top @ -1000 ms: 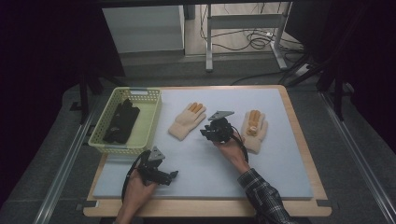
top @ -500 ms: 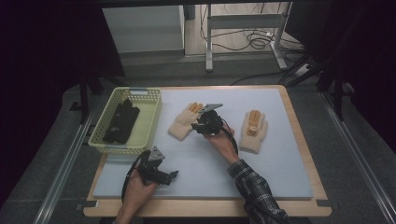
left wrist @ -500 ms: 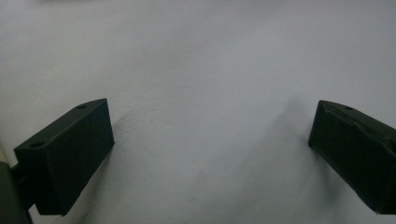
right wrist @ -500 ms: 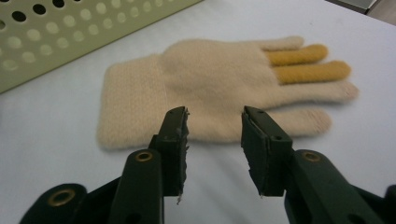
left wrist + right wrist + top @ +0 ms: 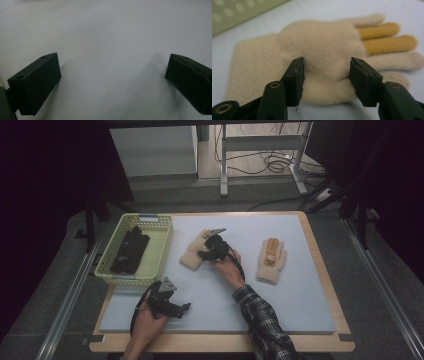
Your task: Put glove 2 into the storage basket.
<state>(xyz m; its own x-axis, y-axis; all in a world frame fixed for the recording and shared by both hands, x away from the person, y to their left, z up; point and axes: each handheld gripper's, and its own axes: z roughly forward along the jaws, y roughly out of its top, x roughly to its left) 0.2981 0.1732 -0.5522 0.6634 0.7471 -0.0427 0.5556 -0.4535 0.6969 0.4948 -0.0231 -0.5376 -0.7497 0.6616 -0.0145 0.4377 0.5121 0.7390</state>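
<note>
We list: table (image 5: 320, 270), pale blue mat | basket (image 5: 160, 247), left | glove (image 5: 192, 257), middle | second glove (image 5: 271, 262), right.

Cream glove (image 5: 319, 50) lying flat, fingers (image 5: 295, 75) spread, seemingly pressing its palm.

A pale blue mat (image 5: 280, 295) is laid over a wooden table (image 5: 325, 265). A green basket (image 5: 162, 245) is set at the mat's left edge, and dark cloth (image 5: 129, 249) is held inside it. Cables (image 5: 272, 166) are strewn on the floor beyond the table.
</note>
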